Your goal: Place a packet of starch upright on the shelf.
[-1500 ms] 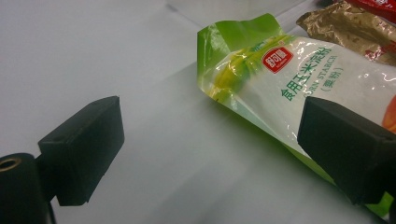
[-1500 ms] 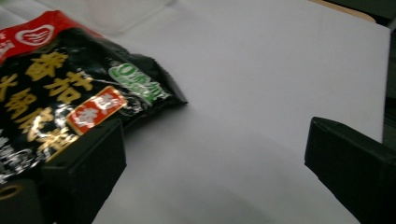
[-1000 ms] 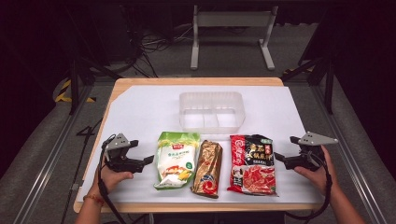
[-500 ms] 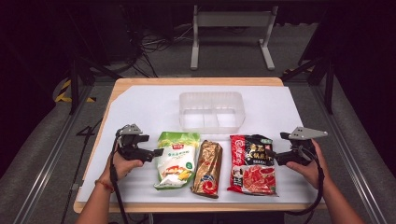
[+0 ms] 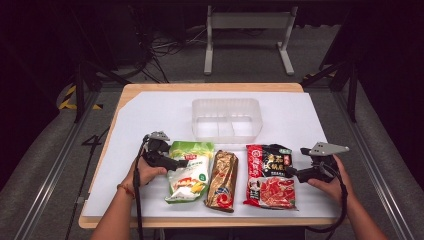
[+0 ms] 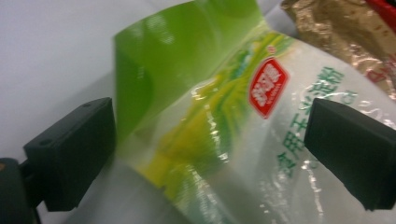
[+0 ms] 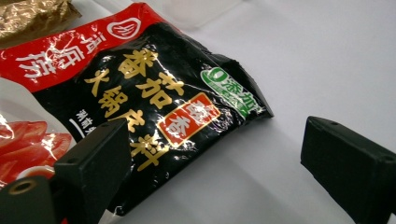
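We see three snack packs lying flat in a row on a white sheet (image 5: 150,125) that covers a pale wooden table (image 5: 250,87). The green pack (image 5: 190,172) is a glossy plastic pouch, green at its top edge and milky white lower down, with a red oval logo and yellow print; its film is wrinkled and catches the light. Just beside it lies the gold pack (image 5: 222,180), long and narrow, of crinkled metallic foil with a red end. Next comes the black pack (image 5: 270,175), a shiny rectangle with a red band on top, gold characters on black and a red picture below.

Beyond the row stands a clear tub (image 5: 226,119), a rectangular box of translucent plastic with rounded corners and low dividers inside.

Our left gripper (image 5: 182,162) sits at the green pack's upper left edge. In the left gripper view its blocky matte black jaws stand wide apart with the pouch (image 6: 219,130) between them, its green corner close to one jaw; we cannot tell whether either jaw touches the film.

Our right gripper (image 5: 291,171) is at the right edge of the black pack. In the right gripper view its jaws are also apart: one lies over the pack (image 7: 154,107), the other over bare white sheet.
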`<state>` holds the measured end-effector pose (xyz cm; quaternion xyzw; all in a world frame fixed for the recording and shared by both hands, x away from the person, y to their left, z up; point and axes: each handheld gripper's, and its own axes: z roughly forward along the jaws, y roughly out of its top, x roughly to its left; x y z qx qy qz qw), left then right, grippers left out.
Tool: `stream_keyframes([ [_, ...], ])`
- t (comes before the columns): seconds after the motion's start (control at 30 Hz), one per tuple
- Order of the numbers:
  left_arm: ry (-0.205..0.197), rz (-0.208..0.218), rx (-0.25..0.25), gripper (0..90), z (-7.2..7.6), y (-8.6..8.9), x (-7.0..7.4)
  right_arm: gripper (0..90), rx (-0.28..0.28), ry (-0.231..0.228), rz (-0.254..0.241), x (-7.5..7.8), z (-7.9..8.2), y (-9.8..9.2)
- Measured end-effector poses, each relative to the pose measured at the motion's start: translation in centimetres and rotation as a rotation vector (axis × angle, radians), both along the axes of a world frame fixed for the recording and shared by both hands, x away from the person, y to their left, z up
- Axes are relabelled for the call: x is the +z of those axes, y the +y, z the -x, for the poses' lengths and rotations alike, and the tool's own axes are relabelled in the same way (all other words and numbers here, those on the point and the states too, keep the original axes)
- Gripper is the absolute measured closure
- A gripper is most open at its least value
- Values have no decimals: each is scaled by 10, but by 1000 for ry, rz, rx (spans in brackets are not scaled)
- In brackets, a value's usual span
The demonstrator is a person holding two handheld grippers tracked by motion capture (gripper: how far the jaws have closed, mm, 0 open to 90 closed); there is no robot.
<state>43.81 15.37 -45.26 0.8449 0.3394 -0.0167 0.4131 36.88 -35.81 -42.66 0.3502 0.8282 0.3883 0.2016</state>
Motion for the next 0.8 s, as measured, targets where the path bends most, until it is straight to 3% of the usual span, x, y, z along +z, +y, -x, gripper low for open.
stream_keyframes([
  [0.07,-10,-15,-8,39,2,-4,0,97,5,-1,1,0,0,1],
  [0.1,-4,-2,-18,58,3,-6,1,98,9,-2,-1,1,1,2],
  [0.27,-2,-20,17,104,4,-8,3,104,27,-6,-13,2,4,5],
  [0.4,-11,-31,62,265,5,-6,5,111,43,1,-19,1,4,6],
  [0.43,-23,-28,75,355,7,-5,7,113,49,2,-25,0,4,6],
  [0.5,-30,-21,73,400,7,-4,7,114,51,3,-27,0,4,6],
  [0.57,-38,-8,57,516,9,-5,8,117,55,4,-25,-1,3,7],
  [0.7,-54,-10,34,663,14,-10,11,120,64,11,-17,-2,3,9],
  [0.8,-87,-25,24,770,20,-13,14,120,70,7,-15,-1,4,10],
])
